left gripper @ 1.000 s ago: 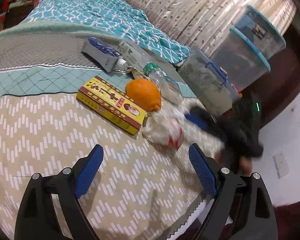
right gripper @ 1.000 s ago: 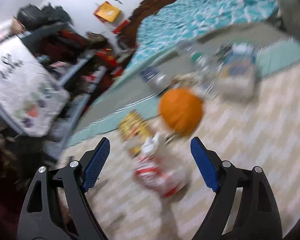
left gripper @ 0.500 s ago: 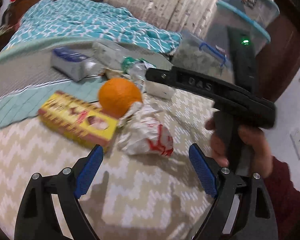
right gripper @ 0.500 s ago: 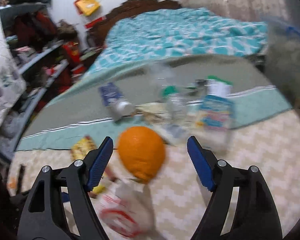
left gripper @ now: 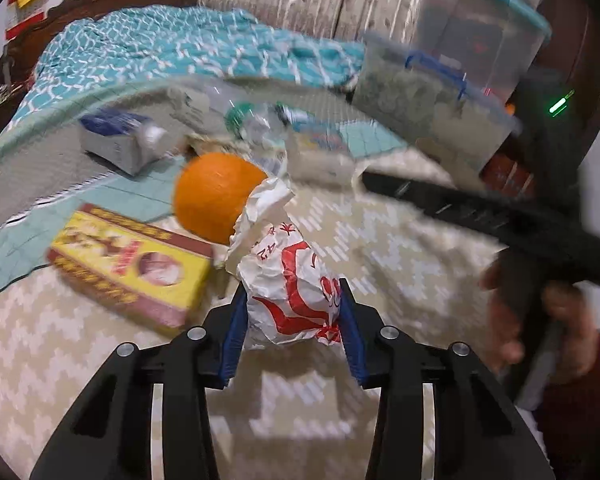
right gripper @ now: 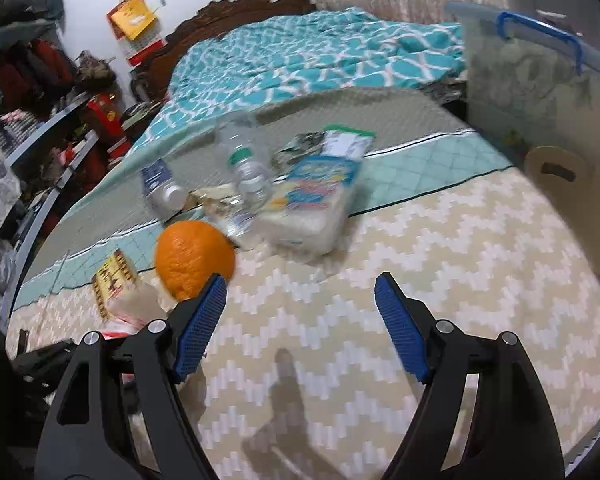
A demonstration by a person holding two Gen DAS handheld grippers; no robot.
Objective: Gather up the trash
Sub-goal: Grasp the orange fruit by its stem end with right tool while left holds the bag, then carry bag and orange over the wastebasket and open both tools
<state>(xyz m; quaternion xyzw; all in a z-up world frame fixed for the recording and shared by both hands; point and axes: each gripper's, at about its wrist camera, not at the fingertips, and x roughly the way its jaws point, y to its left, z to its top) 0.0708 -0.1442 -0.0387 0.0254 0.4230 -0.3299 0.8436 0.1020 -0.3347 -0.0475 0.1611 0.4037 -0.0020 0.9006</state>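
My left hand-held gripper [left gripper: 292,330] has just been closing and its blue pads [left gripper: 233,334] now pinch the crumpled white-and-red paper wrapper [left gripper: 288,296] at its lower bulge: the fattest part, so it shouldn't slip out when lifted off the bed [left gripper: 100,380]. My right hand-held gripper [right gripper: 300,316] is released, jaws wide with nothing between them, parked over bare chevron bedcover, probably kept free for the next piece. The orange [right gripper: 194,258] sits just past its left pad, touching the wrapper's twisted top in the left view; I'd judge it not trash, so I grip low, away from it. Yellow-and-red box [left gripper: 128,268] lies flat beside the wrapper. Further back: clear plastic bottle with green cap [right gripper: 246,168], a blue-printed packet [right gripper: 316,200], a small blue-and-grey carton [left gripper: 118,140]. Likely next pickups. No bin in view.
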